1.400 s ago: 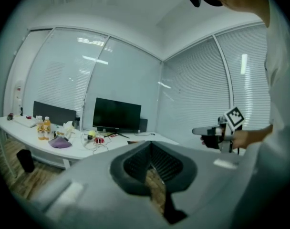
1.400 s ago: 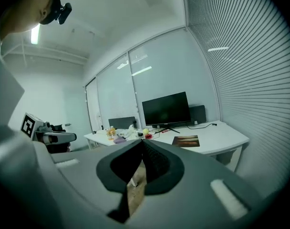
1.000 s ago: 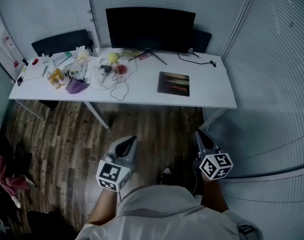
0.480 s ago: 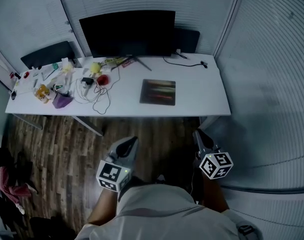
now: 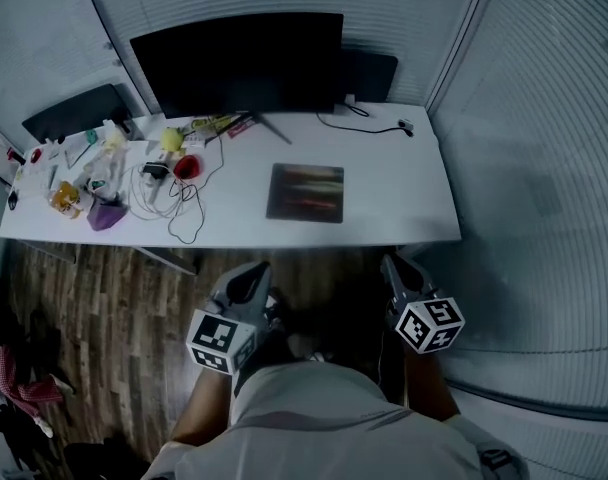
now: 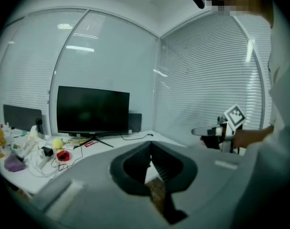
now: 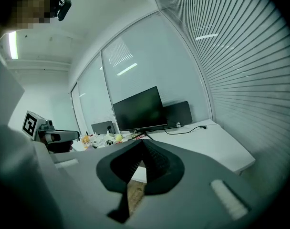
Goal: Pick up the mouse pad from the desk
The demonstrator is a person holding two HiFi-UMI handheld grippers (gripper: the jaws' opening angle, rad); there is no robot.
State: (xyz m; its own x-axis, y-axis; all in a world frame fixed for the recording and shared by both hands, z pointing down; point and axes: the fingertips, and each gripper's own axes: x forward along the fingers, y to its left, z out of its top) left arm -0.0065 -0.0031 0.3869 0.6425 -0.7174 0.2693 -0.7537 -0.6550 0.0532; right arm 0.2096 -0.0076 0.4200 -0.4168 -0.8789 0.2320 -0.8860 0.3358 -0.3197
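— What's changed?
— The desk has drawn closer in the head view; the mouse pad now sits nearer the frame's middle, flat on the white top, in front of the monitor.
— And the claws?
— Left gripper and right gripper are both pinched together on nothing; they hang over the wooden floor, short of the desk edge.

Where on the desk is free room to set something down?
The desk is bare at its right end, between the mouse pad and the edge, in front of the black cable. A narrower strip lies left of the pad. The left end is crowded with small things.
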